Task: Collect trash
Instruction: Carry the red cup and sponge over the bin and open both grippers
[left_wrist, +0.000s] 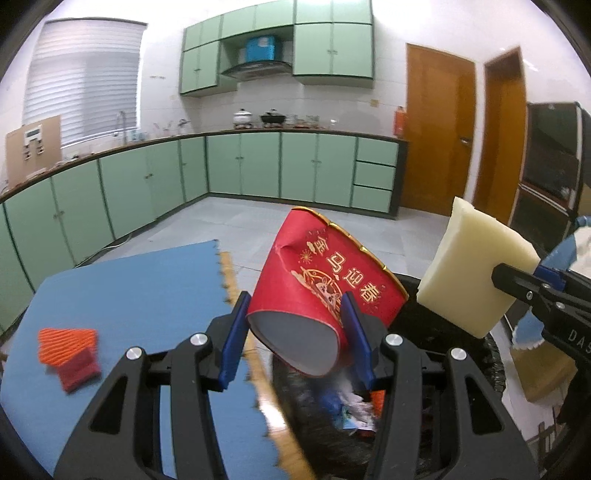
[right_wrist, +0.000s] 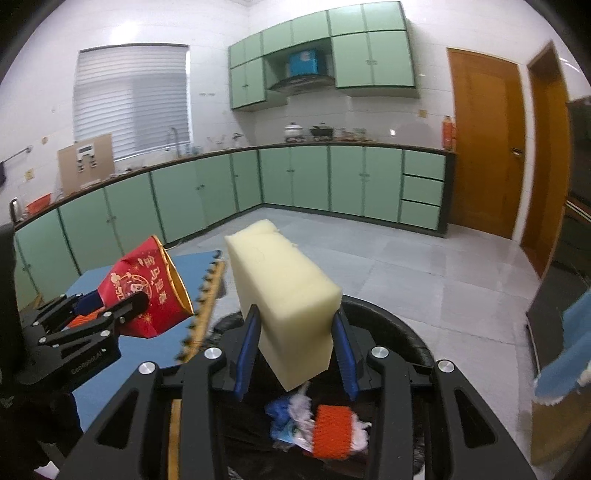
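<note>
My left gripper (left_wrist: 295, 308) is shut on a dented red paper cup (left_wrist: 321, 280) with gold print, held bottom towards me above the edge of a black bin (left_wrist: 443, 332). The same cup (right_wrist: 147, 291) and left gripper (right_wrist: 114, 304) show at the left of the right wrist view. My right gripper (right_wrist: 295, 325) is shut on a cream foam block (right_wrist: 284, 291), held over the bin (right_wrist: 399, 332). The block (left_wrist: 476, 269) also appears at the right of the left wrist view. Crumpled paper, blue wrap and an orange scrap (right_wrist: 330, 430) lie inside the bin.
A blue foam mat (left_wrist: 129, 295) with a wooden toothed edge lies left of the bin, with orange and red pieces (left_wrist: 68, 347) on it. Green kitchen cabinets (right_wrist: 295, 177) line the far walls across a grey tiled floor. Wooden doors (right_wrist: 484, 140) stand at the right.
</note>
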